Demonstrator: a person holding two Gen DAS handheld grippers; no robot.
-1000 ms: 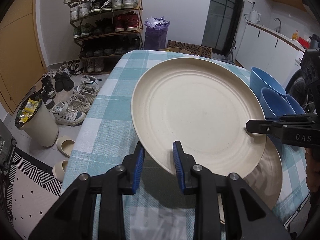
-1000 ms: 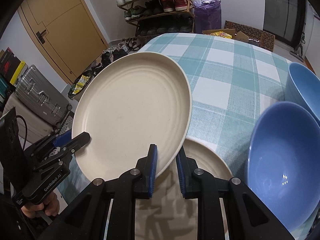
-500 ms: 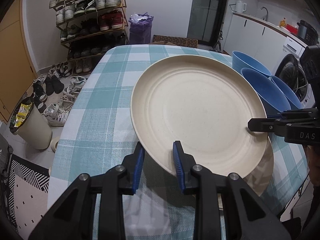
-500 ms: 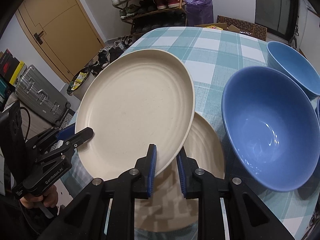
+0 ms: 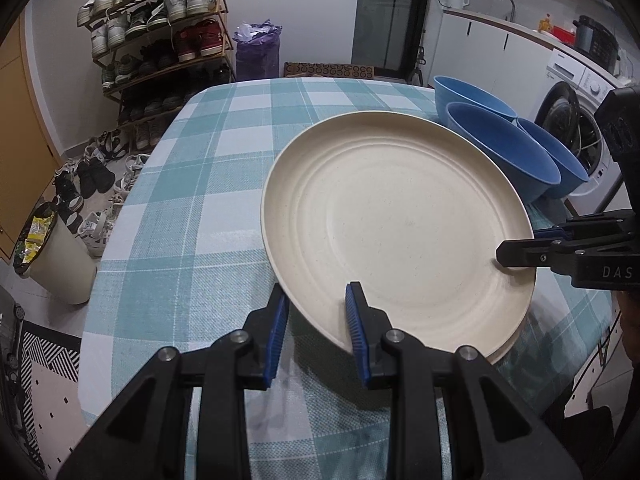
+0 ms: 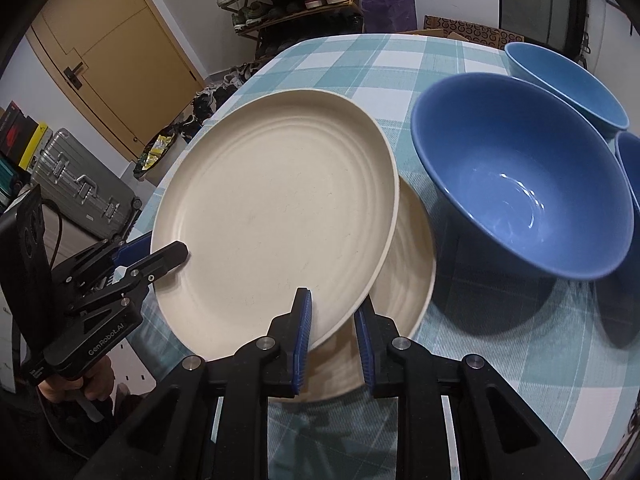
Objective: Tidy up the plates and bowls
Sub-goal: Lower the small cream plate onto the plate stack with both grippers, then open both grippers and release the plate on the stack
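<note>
A large cream plate point(image 5: 400, 224) point(image 6: 276, 212) hangs tilted just above the checked table point(image 5: 180, 240). My left gripper point(image 5: 316, 300) is shut on its near rim and shows at the left of the right wrist view point(image 6: 172, 254). On the opposite rim my right gripper point(image 6: 332, 304) is shut, and it reaches in from the right of the left wrist view point(image 5: 504, 254). A second cream plate point(image 6: 408, 280) point(image 5: 508, 350) lies on the cloth beneath, mostly covered. Three blue bowls point(image 6: 520, 184) point(image 6: 568, 84) point(image 6: 630, 160) stand close beside the plates.
A shoe rack point(image 5: 160, 40) and loose shoes point(image 5: 92, 184) stand beyond the table's far left. A bin point(image 5: 56, 256) sits on the floor by the table edge, a suitcase point(image 6: 80, 192) near the door, a washing machine point(image 5: 576, 128) behind the bowls. A hand point(image 6: 80, 380) holds the left gripper.
Both grippers have carried the held plate sideways toward the blue bowls. It now covers most of the lower plate, and the bowls have come closer in both views.
</note>
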